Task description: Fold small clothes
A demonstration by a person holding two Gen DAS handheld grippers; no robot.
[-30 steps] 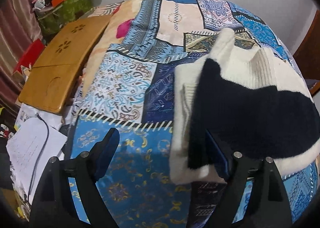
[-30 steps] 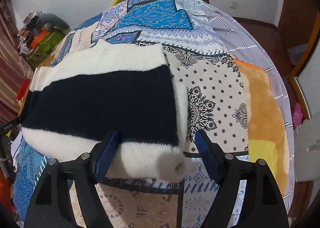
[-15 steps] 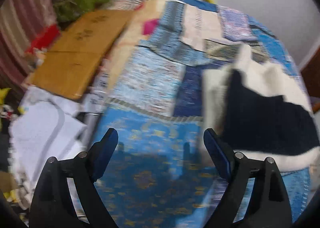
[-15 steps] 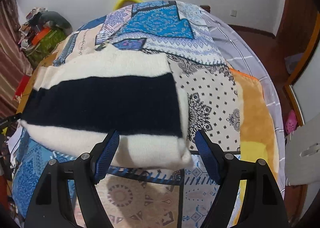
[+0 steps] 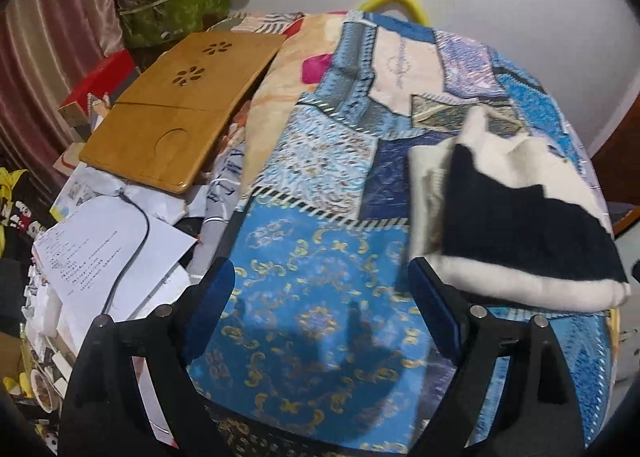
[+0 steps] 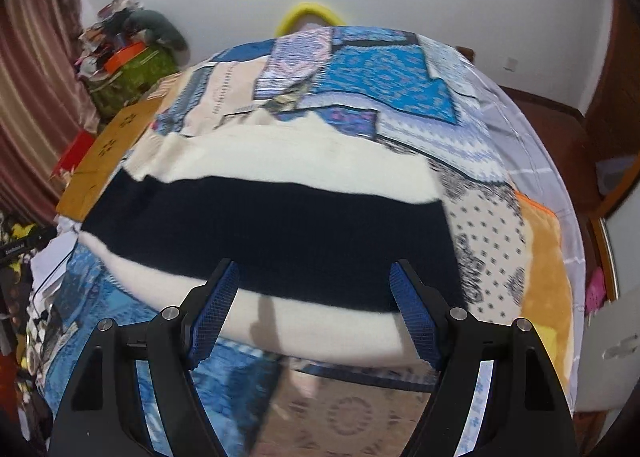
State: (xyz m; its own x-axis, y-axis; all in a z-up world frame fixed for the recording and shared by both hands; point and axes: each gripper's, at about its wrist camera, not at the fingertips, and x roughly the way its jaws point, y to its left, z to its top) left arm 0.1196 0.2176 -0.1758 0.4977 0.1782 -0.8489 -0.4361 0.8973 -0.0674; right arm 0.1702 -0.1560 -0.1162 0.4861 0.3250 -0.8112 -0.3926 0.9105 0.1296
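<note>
Sweater [image 6: 264, 233], cream and navy, folded, flat on patchwork bedspread [image 5: 312, 297]. Left gripper [image 5: 320, 297]: jaws open, empty, beside sweater. Right gripper [image 6: 316, 297]: jaws open, empty, above sweater's near edge.

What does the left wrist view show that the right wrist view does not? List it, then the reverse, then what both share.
Only the left wrist view: white printed papers with a dark cable across them, the cup recess of the bamboo lap tray, and the open left hand-held gripper over bare blue quilt.

Only the right wrist view: the orange-yellow blanket along the bed's side, a wall socket, and the open right hand-held gripper above the sweater.

Both: the folded cream-and-navy sweater on the patchwork quilt, the green bag, and the yellow hoop.
</note>
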